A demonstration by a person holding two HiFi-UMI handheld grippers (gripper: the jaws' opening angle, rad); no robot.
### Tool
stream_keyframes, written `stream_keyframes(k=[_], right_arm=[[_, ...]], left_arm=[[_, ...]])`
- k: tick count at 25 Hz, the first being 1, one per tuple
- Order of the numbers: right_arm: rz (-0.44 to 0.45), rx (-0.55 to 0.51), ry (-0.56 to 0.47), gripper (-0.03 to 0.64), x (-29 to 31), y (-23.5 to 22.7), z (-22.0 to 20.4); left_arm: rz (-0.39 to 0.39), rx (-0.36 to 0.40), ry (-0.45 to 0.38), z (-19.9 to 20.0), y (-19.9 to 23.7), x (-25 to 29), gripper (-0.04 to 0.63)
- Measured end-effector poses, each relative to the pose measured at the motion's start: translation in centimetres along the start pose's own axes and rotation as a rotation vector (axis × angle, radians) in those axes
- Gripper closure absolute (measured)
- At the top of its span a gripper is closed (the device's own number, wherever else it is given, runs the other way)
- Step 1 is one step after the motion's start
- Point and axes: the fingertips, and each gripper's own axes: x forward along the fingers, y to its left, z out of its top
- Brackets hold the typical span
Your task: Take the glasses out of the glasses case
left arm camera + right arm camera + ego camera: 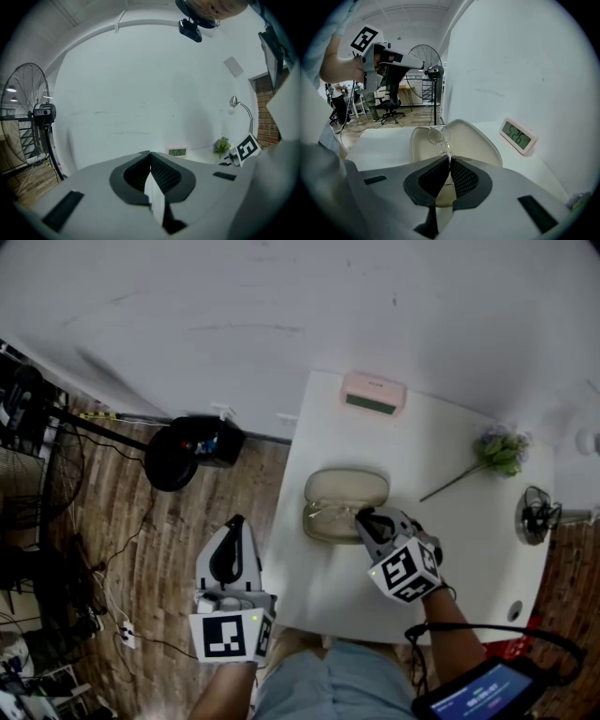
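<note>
Grip on glasses (438, 136) lying in the open case (476, 140).
Nearest us, the left gripper (150, 154) hangs off the edge of the counter (441, 465), jaws pressed together on nothing. The right gripper (449, 161) has its jaws nipped onto the thin wire frame, with the glasses resting in the case's lower half. We judge them light, springy and easily bent, with slippery lenses, so the frame's middle suits us best. Beyond stands a clock (517, 135).
</note>
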Motion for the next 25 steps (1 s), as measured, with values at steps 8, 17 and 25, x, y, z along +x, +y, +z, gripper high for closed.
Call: stream_keyframes(k=[8, 17, 25], right_arm=[[-0.026, 0.008, -0.034, 0.584, -0.5, -0.8, 1.0], [-0.068, 0.054, -0.099, 0.584, -1.9, -2.4, 2.7], [-0.142, 0.104, -0.179, 0.584, -4.2, -4.4, 5.6]], left_arm=[[-0.002, 0.01, -0.018, 1.0, -0.1, 0.0, 0.589], [-0.012, 0.022, -0.05, 2.3, -0.7, -0.1, 0.589], [-0.018, 0.038, -0.088, 3.9, -0.4, -0.3, 0.589]])
